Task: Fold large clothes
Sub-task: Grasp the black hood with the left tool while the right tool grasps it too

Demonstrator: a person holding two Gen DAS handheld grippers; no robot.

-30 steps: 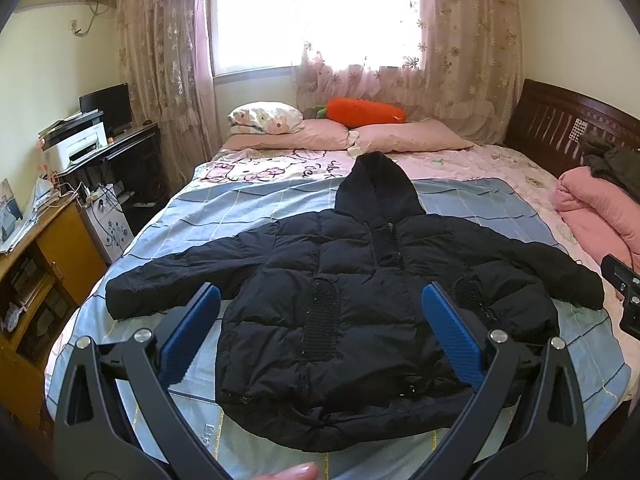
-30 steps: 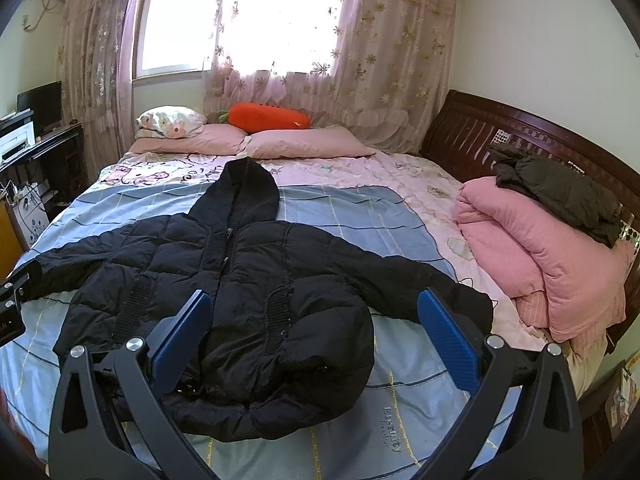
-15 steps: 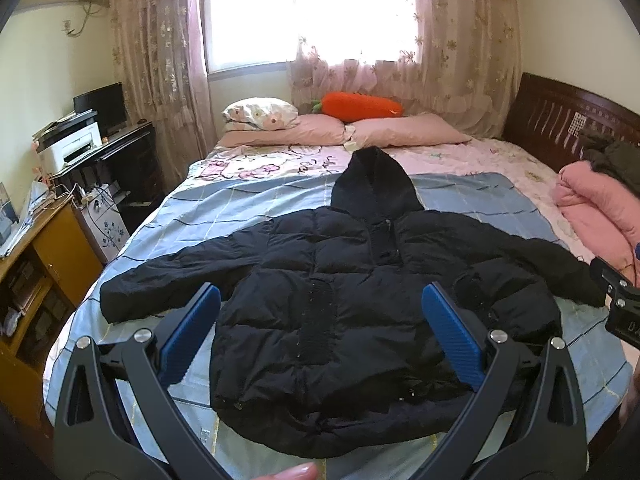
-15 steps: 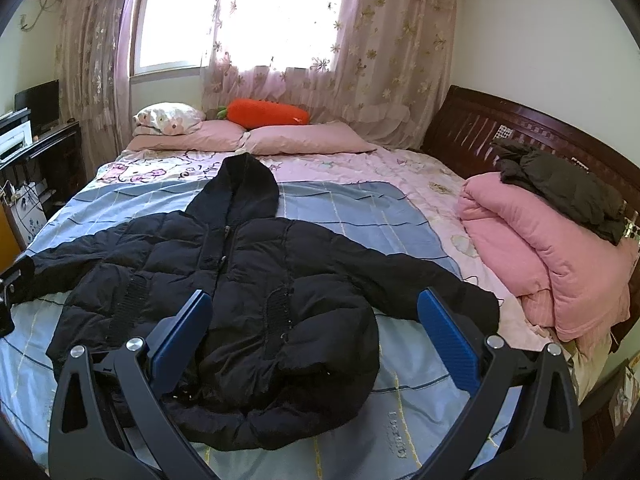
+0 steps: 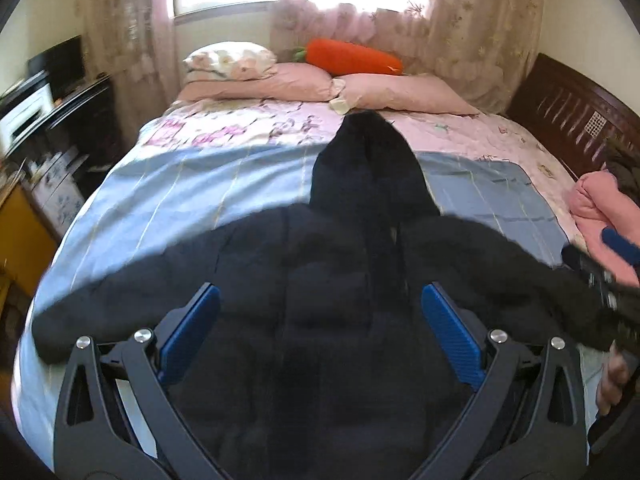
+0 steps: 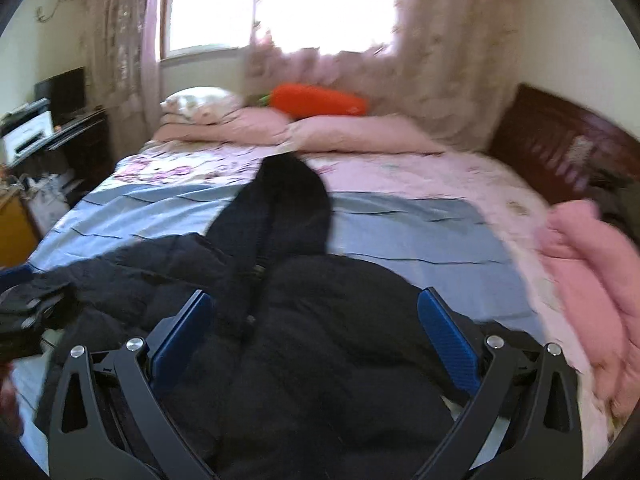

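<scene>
A black hooded puffer jacket (image 5: 320, 280) lies flat, front up, on the bed (image 5: 180, 184), sleeves spread and hood toward the pillows. It also shows in the right wrist view (image 6: 320, 320). My left gripper (image 5: 320, 332) is open and empty, low over the jacket's chest. My right gripper (image 6: 316, 332) is open and empty, low over the jacket's right half. The right gripper appears at the right edge of the left wrist view (image 5: 608, 276), over the sleeve end. The left gripper shows blurred at the left edge of the right wrist view (image 6: 28, 308).
Pink pillows (image 5: 400, 92) and an orange carrot cushion (image 5: 352, 56) lie at the head of the bed. A folded pink quilt (image 6: 592, 272) sits at the right by the dark wooden bed board (image 6: 560, 148). A desk with a printer (image 5: 24, 112) stands left.
Both grippers have moved forward and down, close over the jacket, which now fills the lower view. The jaws stay open. The jacket has not moved.
</scene>
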